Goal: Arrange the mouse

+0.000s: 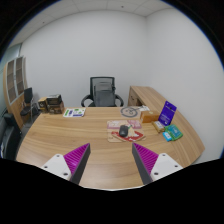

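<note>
A dark mouse [123, 130] rests on a reddish mouse mat [122, 130] on the wooden desk [100, 145], well beyond my fingers. My gripper [112, 161] hovers over the near part of the desk, open, with bare wood between its purple pads [76, 158]. Nothing is held.
A purple box [168, 110] and a teal packet [174, 131] sit at the desk's right side. Papers [74, 113] lie at the far left of the desk. A black office chair [102, 94] stands behind the desk, and shelving [17, 82] lines the left wall.
</note>
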The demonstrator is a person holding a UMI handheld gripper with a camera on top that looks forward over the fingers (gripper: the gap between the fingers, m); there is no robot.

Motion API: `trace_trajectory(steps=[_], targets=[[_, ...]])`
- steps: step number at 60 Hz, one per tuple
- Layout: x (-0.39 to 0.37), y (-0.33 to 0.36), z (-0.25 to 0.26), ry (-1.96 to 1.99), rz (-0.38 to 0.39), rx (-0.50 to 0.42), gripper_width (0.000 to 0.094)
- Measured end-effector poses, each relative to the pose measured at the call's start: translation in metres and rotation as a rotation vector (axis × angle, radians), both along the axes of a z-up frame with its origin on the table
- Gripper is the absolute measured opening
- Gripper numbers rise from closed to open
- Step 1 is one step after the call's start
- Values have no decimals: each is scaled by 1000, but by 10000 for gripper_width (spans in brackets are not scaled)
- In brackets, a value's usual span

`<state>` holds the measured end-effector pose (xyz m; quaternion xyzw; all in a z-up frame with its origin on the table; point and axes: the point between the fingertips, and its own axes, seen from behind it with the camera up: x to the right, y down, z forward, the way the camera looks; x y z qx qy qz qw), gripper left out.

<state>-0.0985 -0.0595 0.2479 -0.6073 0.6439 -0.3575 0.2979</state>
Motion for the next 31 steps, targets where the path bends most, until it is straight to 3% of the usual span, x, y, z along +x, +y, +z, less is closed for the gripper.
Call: trace_trajectory(steps=[31], targets=[[-72, 19, 14, -23, 39, -25, 867]])
